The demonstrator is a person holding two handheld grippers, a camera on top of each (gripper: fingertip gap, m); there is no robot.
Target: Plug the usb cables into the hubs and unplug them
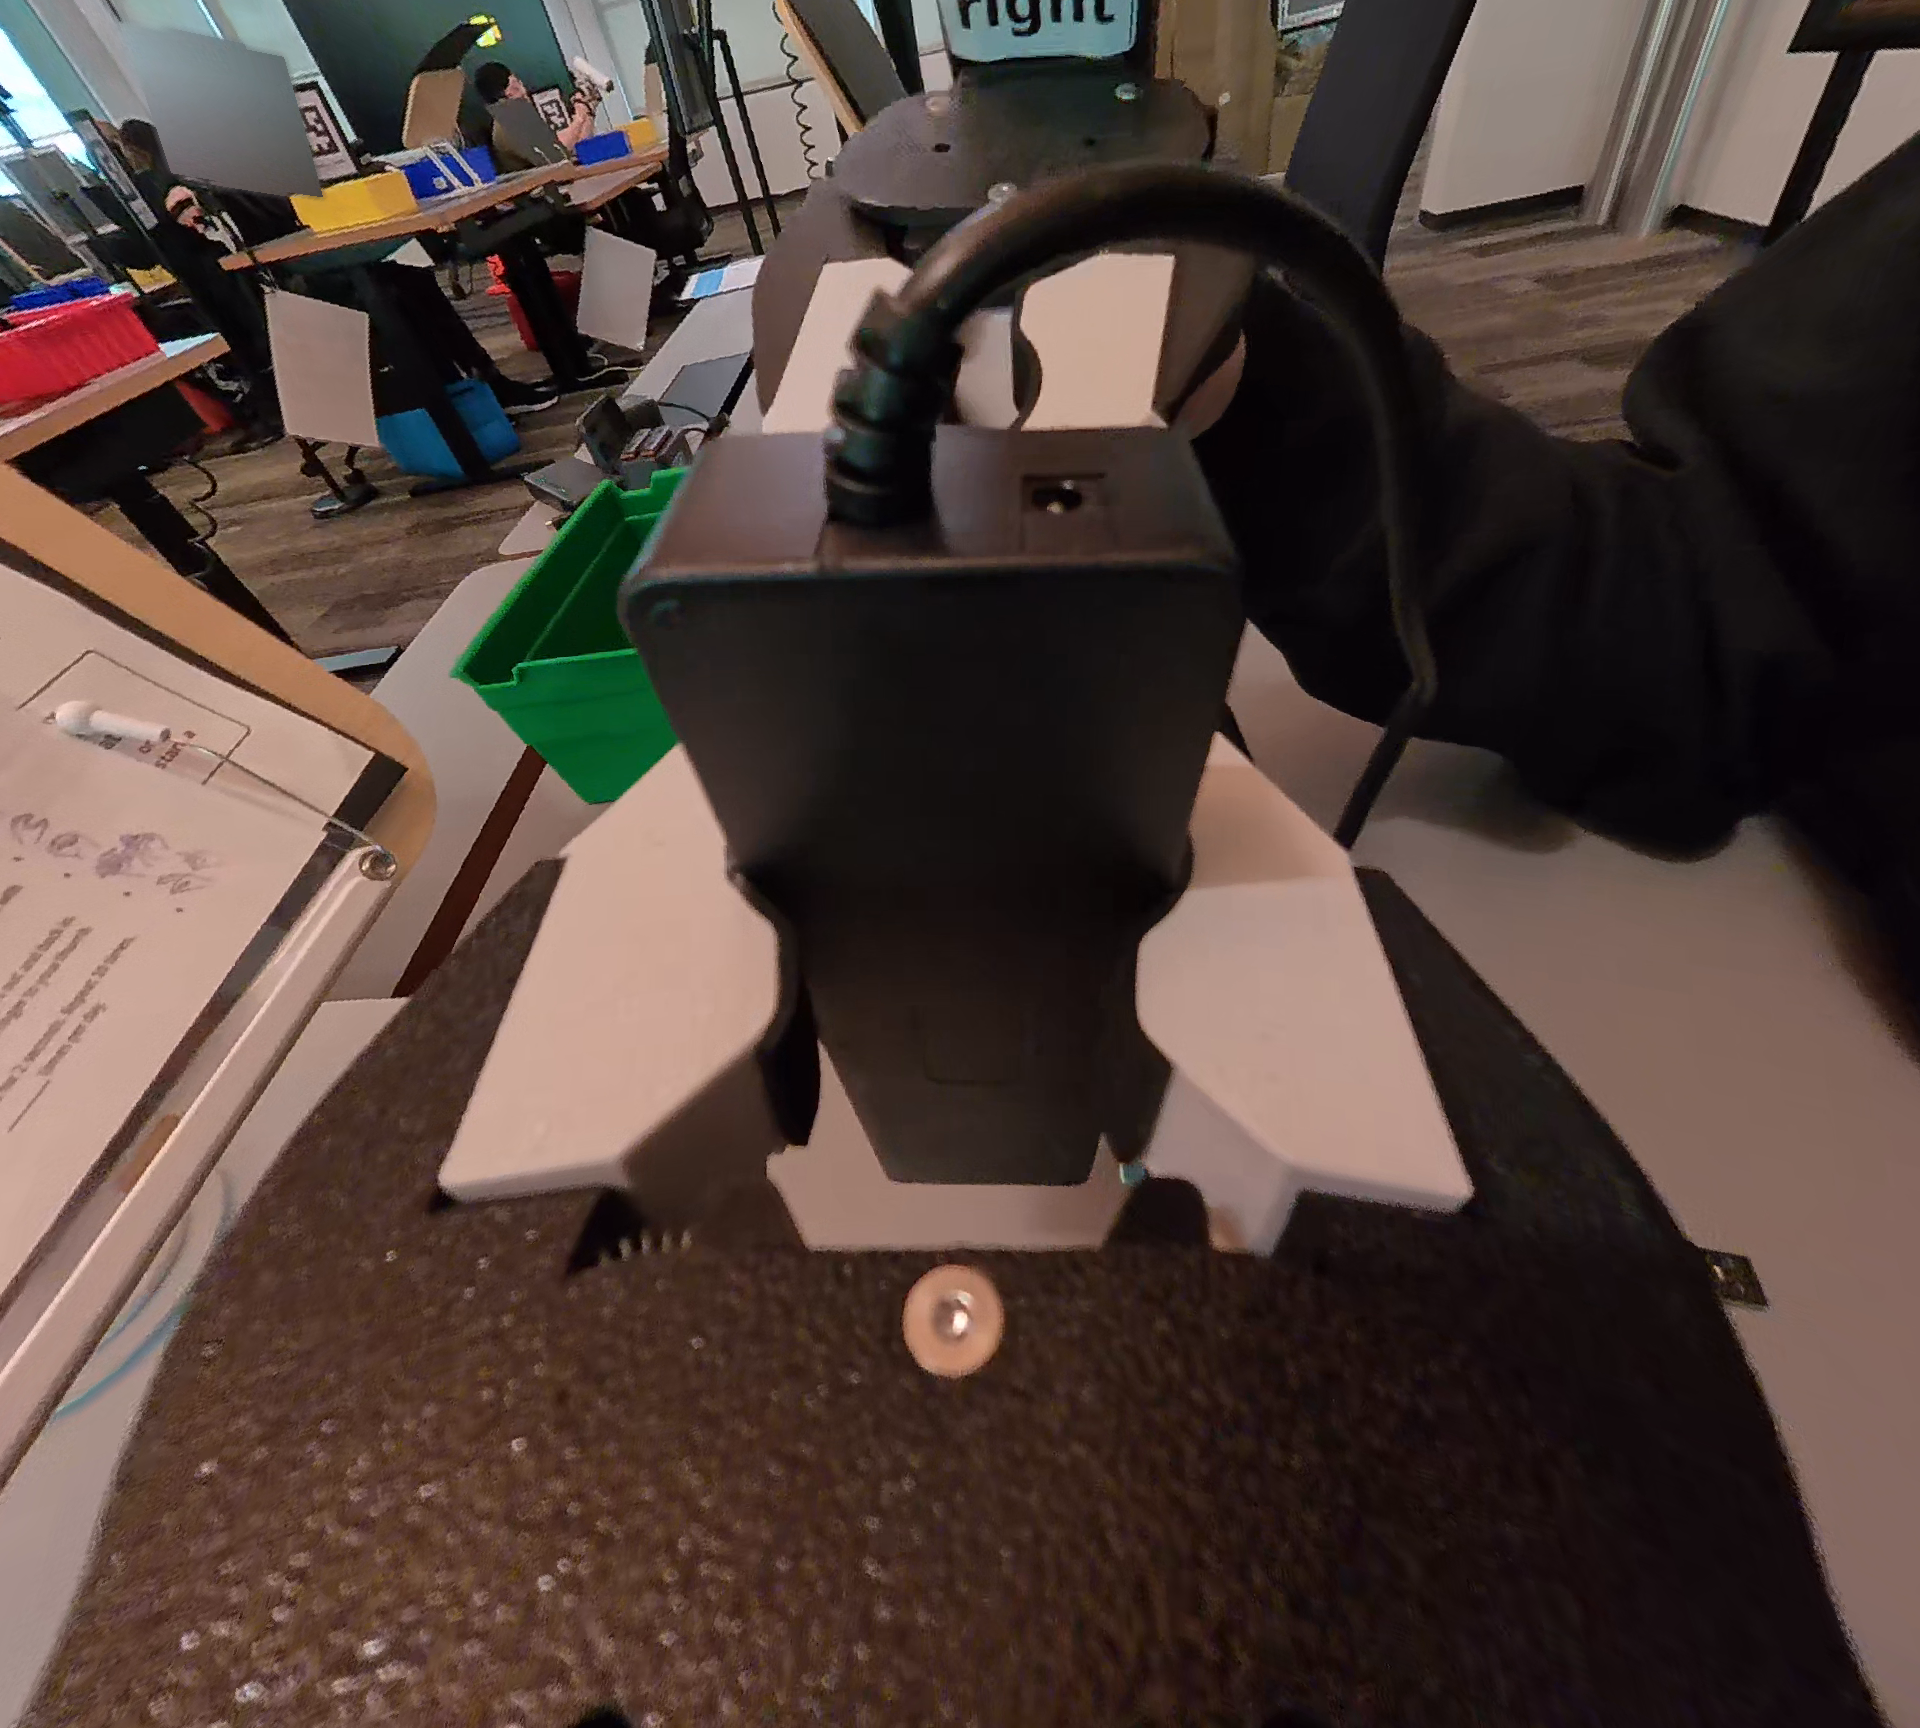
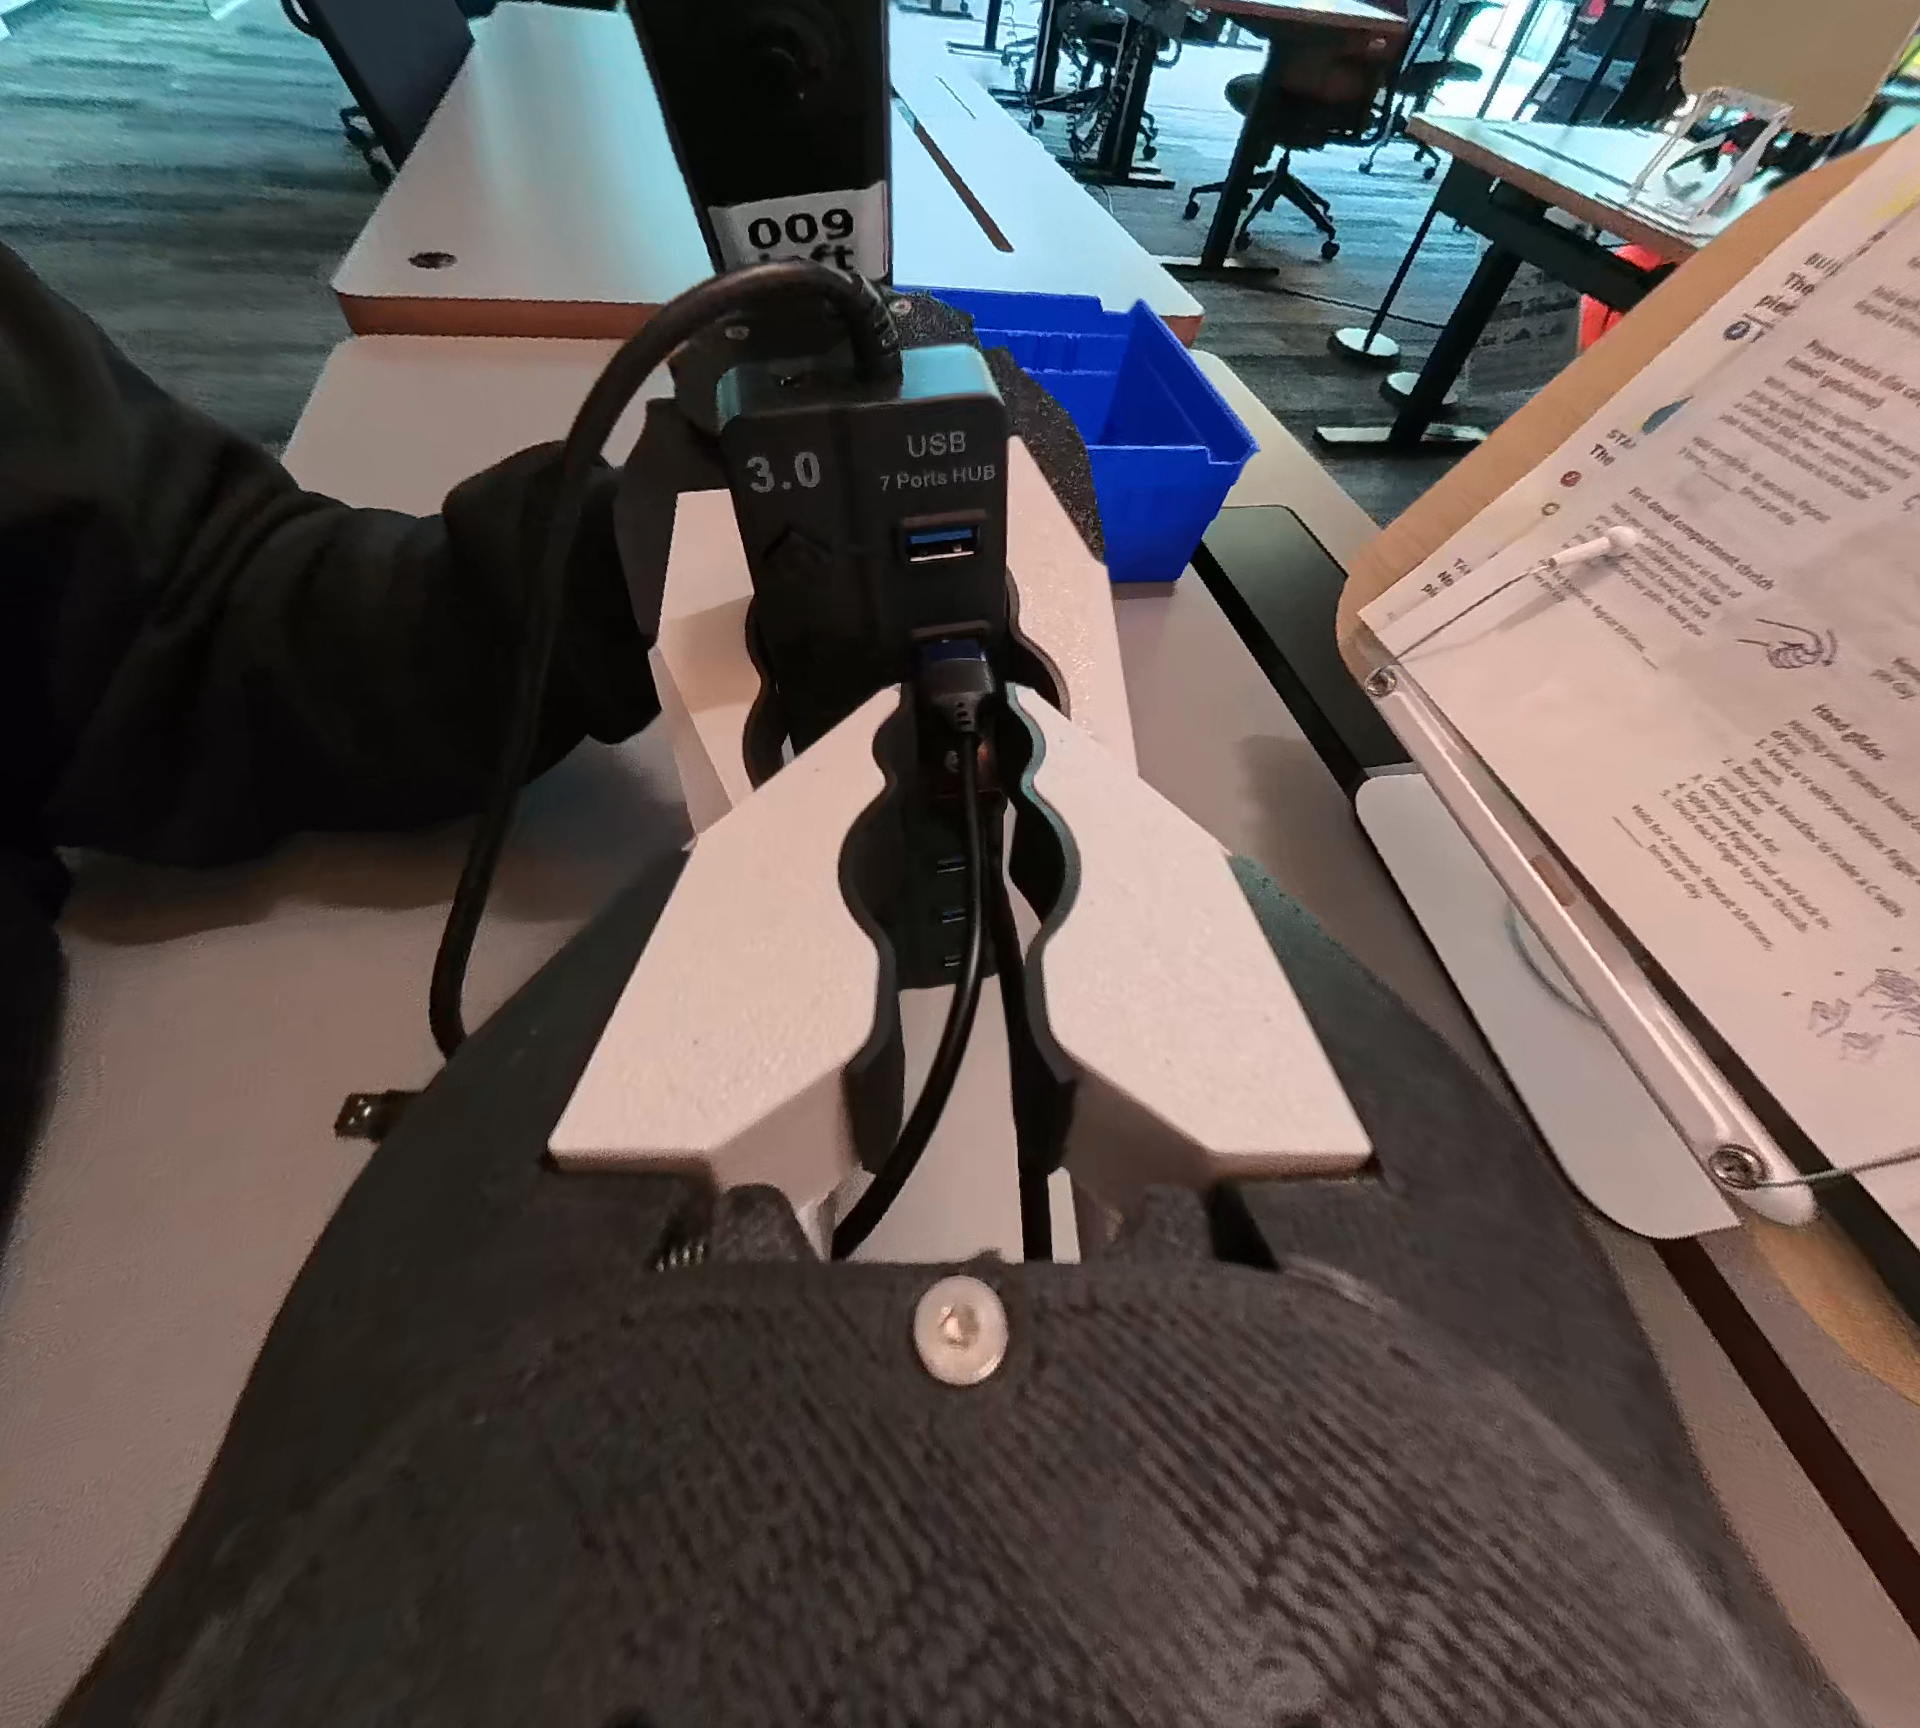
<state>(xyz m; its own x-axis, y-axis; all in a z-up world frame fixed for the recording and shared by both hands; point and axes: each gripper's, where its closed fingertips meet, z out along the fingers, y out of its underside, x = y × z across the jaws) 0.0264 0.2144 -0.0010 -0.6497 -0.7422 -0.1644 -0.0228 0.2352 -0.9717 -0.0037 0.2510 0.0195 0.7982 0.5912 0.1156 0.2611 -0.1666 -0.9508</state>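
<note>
My left gripper [image 1: 966, 889] is shut on a black USB hub [image 1: 935, 691] and holds it upright, with its plain back toward the left wrist camera. The hub's own thick cable [image 1: 1143, 213] loops out of its top. In the right wrist view the hub's port side [image 2: 831, 473] faces me. My right gripper [image 2: 954, 722] is shut on a black USB plug [image 2: 951, 676] seated in the second port from the top; its thin cable [image 2: 961, 899] runs back between the fingers. The port above is empty. The right gripper [image 1: 1003, 390] shows behind the hub.
A green bin [image 1: 561, 639] stands to the left beyond the hub, and a blue bin [image 2: 1122, 431] stands behind it in the right wrist view. A clear stand with a printed sheet [image 2: 1662, 691] sits at the table's side. A person's black sleeve [image 2: 260, 639] rests on the white table [image 2: 208, 1159].
</note>
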